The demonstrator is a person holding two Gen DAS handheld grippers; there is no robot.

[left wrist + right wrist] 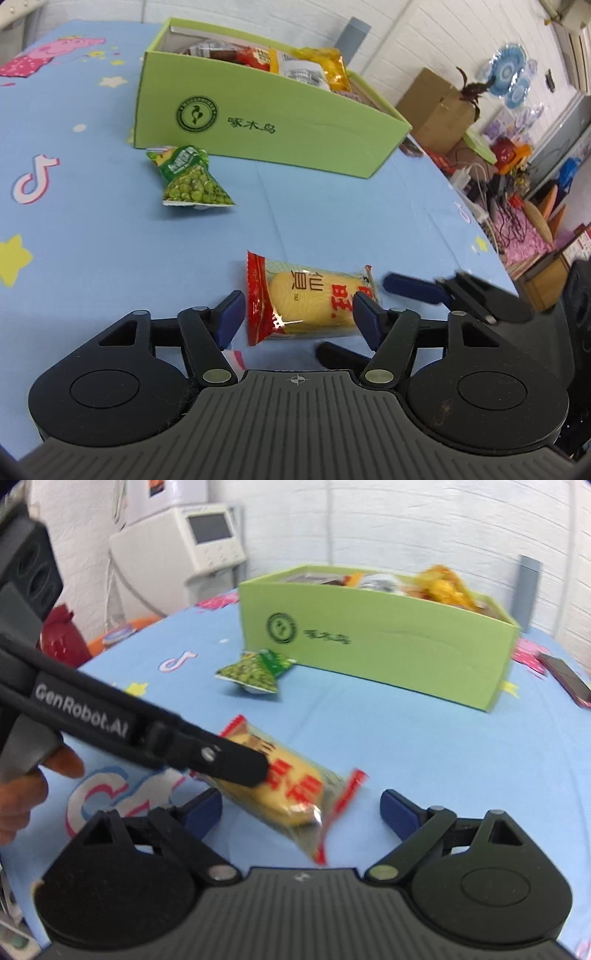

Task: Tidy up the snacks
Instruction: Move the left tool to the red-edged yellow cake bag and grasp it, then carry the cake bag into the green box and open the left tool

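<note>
A red and yellow rice cracker packet (308,301) lies on the blue tablecloth, between the open fingers of my left gripper (299,315), which straddles its near end. The same packet (291,786) lies in front of my right gripper (301,810), which is open and empty. The left gripper's finger (236,762) rests over the packet in the right wrist view. A green pea packet (192,179) lies beside a green cardboard box (258,122) filled with several snack packets; both also show in the right wrist view, packet (255,672) and box (376,646).
The blue cartoon tablecloth (92,240) covers the table. A red phone (565,681) lies right of the box. Beyond the table's right edge are cardboard boxes (439,110) and clutter. A white machine (192,542) stands behind the table.
</note>
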